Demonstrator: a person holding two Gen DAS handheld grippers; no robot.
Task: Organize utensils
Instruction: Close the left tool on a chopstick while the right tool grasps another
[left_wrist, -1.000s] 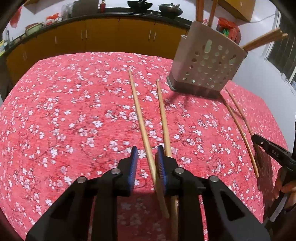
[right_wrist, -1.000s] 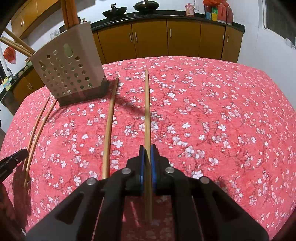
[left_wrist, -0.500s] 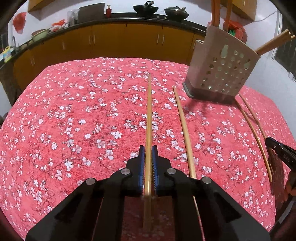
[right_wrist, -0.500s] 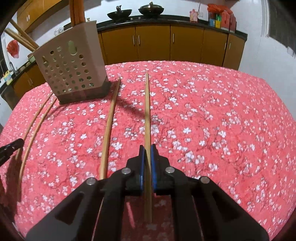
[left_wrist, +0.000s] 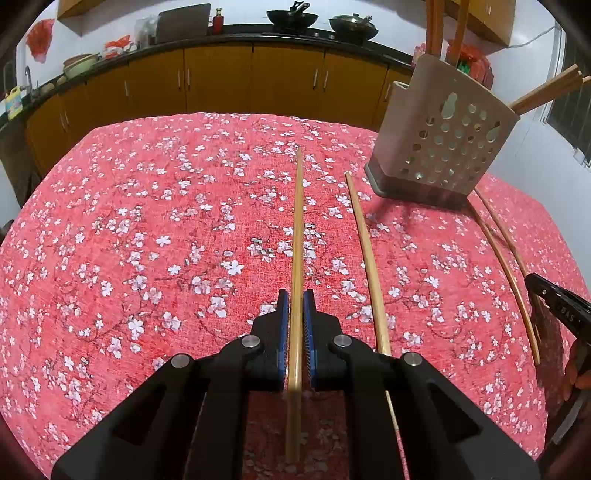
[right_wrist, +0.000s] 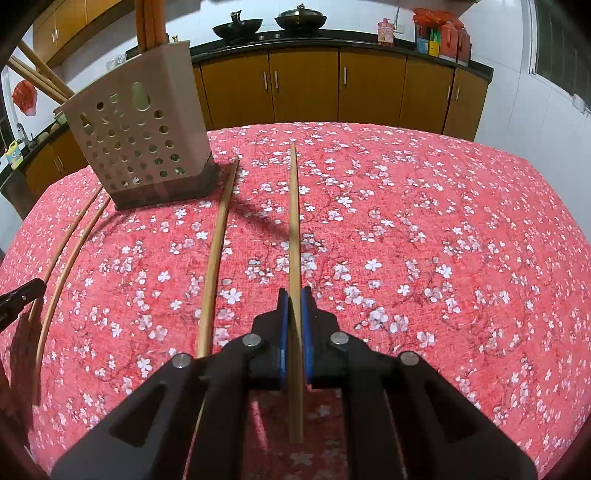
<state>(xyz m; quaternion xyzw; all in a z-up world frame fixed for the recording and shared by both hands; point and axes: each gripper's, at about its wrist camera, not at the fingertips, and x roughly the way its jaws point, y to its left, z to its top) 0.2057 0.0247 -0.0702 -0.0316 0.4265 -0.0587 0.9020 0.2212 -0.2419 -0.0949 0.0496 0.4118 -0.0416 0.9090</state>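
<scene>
My left gripper (left_wrist: 295, 295) is shut on a wooden chopstick (left_wrist: 297, 229) that points forward above the red flowered tablecloth (left_wrist: 147, 258). A second chopstick (left_wrist: 364, 251) lies on the cloth just to its right. My right gripper (right_wrist: 294, 293) is shut on another chopstick (right_wrist: 293, 221), with one chopstick (right_wrist: 218, 251) lying to its left. The perforated beige utensil holder (left_wrist: 443, 147) stands at the far right, holding several chopsticks; in the right wrist view the holder (right_wrist: 140, 133) is at the far left.
Two more chopsticks (left_wrist: 506, 258) lie beyond the holder, seen at the left in the right wrist view (right_wrist: 62, 254). Yellow kitchen cabinets (left_wrist: 221, 81) with pans on the counter stand behind the table. The table edge curves around both views.
My left gripper closed on a chopstick and lifted it slightly, lining it up straight ahead. My right gripper has kept hold of its chopstick and raised it a little.
</scene>
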